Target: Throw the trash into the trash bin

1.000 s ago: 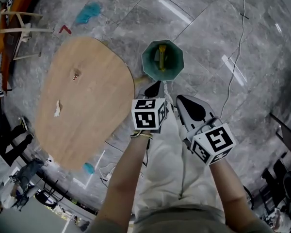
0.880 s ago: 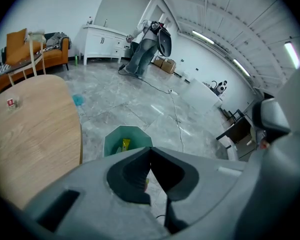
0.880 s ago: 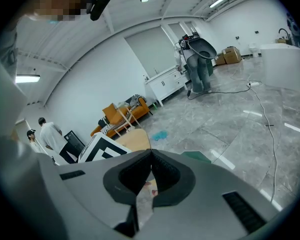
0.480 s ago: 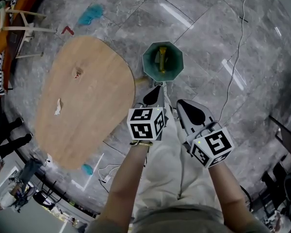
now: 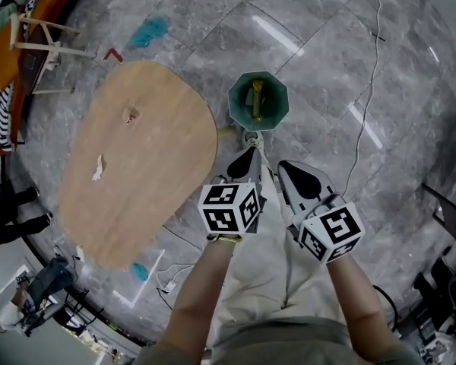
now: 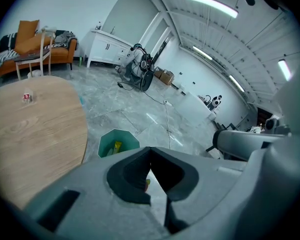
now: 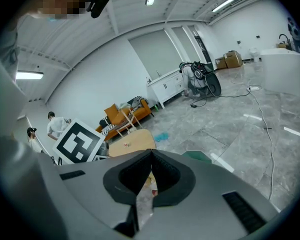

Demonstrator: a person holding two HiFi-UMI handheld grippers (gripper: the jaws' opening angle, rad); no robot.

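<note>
Two Grippers Closed Beside Bin

Both the left gripper (image 5: 250,152) and the right gripper (image 5: 286,166) had jaws pressed together. The teal, eight-sided trash bin (image 5: 275,103) stood on the grey floor (image 5: 327,67) beside the wooden table (image 5: 152,150), with yellow trash (image 5: 254,97) inside. A white scrap (image 5: 98,168) lay on the table.

The yellow piece (image 5: 256,102) inside the trash bin (image 5: 238,106) is too small to identify, as are 2 scraps (image 5: 98,167) on the desk (image 5: 159,173). In the right gripper view, the right claw (image 7: 151,155) hides all but a green edge of the bin.
</note>
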